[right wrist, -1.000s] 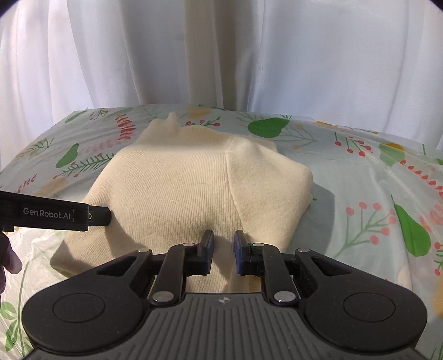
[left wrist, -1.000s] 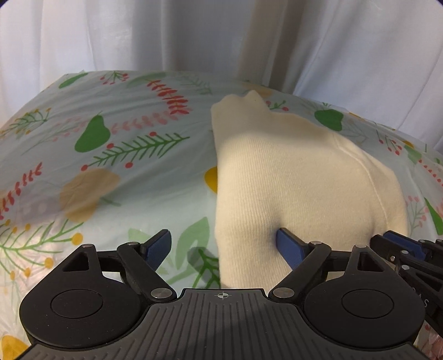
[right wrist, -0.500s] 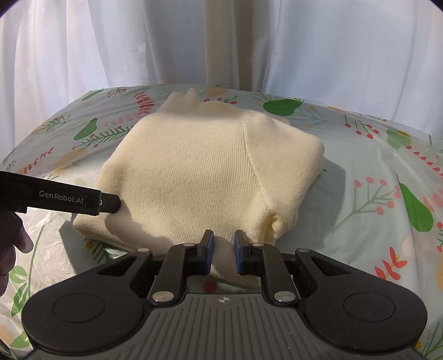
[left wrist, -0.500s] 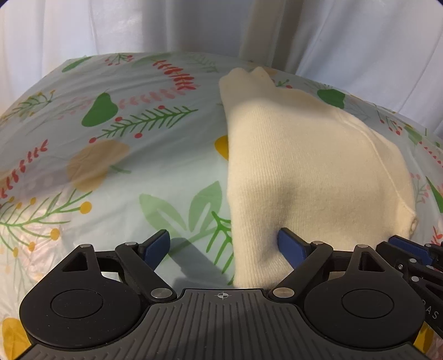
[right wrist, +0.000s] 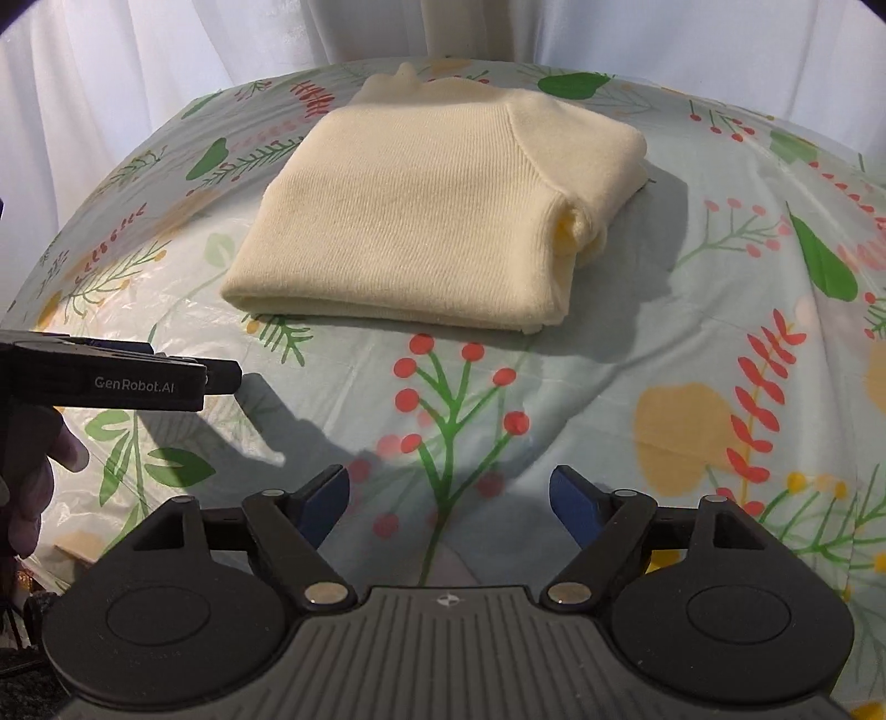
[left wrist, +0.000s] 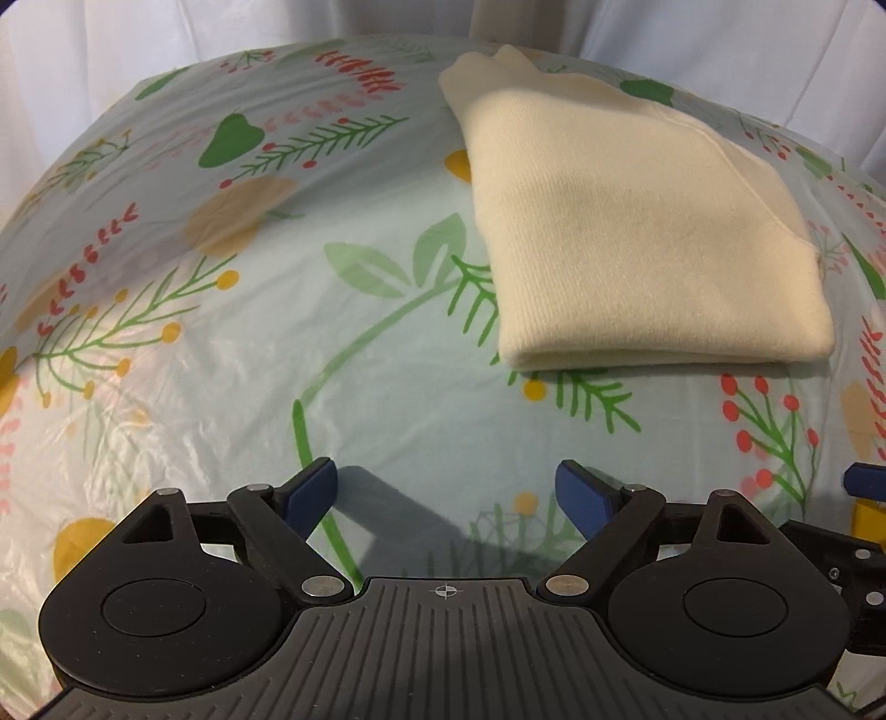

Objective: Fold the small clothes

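Bottom of the right wrist view: right gripper (right wrist: 448,498), jaws opening, wide apart, nothing between the blue pads, only floral cloth (right wrist: 637,354) under them. Likely just let go and clear of the garment on purpose, so the fold isn't dragged. Bottom of the left wrist view: left gripper (left wrist: 446,490), spread wide too, empty, its shadow on the cloth right ahead of the pads. In the right view the left gripper sticks in from the left edge, mid-height, seen side-on with a logo on it, and the hand (right wrist: 33,476) holding it shows at lower left. Both tools point down at the table, near the sweater's front edge but not touching. Further up: cream knit sweater (right wrist: 421,221), folded into a compact rectangle, rounded fold edge facing the grippers, lying flat on the cloth, centre to upper centre in the right view, upper right in the left view. A sleeve is tucked along its right side, bunching a little at the lower right corner; a bit of fabric pokes out at the far top edge. Judgement: fold looks basically done, maybe a tidy of that corner left. Farthest, white curtain (right wrist: 221,50) behind the table.
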The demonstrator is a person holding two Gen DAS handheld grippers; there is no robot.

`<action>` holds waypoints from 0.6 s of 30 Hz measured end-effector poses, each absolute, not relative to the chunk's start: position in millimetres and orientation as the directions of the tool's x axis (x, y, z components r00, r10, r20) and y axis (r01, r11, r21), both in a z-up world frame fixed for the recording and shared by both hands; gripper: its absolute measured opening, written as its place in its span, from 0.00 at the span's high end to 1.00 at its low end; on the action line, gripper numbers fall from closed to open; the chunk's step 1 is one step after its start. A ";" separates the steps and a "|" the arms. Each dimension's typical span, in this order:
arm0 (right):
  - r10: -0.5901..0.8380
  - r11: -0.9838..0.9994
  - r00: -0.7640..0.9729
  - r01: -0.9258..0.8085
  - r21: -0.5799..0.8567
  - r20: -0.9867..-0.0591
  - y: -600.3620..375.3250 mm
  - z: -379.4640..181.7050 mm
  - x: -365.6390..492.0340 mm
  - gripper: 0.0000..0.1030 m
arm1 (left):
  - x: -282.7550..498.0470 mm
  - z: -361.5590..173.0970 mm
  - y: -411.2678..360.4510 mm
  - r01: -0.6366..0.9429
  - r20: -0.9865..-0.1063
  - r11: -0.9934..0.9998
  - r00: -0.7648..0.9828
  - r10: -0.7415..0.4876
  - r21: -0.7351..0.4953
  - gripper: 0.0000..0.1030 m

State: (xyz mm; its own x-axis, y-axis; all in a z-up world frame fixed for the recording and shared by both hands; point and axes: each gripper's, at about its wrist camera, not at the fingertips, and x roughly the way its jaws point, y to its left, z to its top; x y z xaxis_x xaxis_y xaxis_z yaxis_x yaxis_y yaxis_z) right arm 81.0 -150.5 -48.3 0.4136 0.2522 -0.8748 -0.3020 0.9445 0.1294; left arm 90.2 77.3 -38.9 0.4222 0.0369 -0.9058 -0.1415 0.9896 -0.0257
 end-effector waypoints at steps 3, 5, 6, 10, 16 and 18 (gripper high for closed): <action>0.203 0.965 0.443 -0.244 0.101 -0.873 -151.1 -38.7 81.2 0.04 | 89.2 -25.7 80.2 -0.171 -0.897 0.981 0.442 -0.007 -0.091 0.11; 0.159 0.974 0.475 -0.216 0.061 -0.866 -149.1 -29.8 85.6 0.04 | 90.9 -15.4 79.2 -0.178 -0.886 0.980 0.464 0.000 -0.093 0.09; 0.150 0.976 0.489 -0.213 0.049 -0.859 -148.1 -25.9 87.3 0.04 | 92.9 -11.1 77.5 -0.175 -0.881 0.981 0.473 0.012 -0.081 0.08; 0.171 0.977 0.486 -0.198 0.082 -0.857 -146.5 -15.2 101.0 0.04 | 104.8 -3.5 69.3 -0.137 -0.889 0.990 0.457 0.037 -0.029 0.08; 0.113 0.987 0.472 -0.158 0.042 -0.874 -133.4 -7.9 114.1 0.04 | 109.6 0.7 65.1 -0.120 -0.884 0.993 0.465 0.044 -0.014 0.08; 0.093 0.989 0.477 -0.144 0.027 -0.874 -131.3 -5.3 116.6 0.04 | 110.5 0.1 63.7 -0.116 -0.885 0.993 0.463 0.053 -0.001 0.08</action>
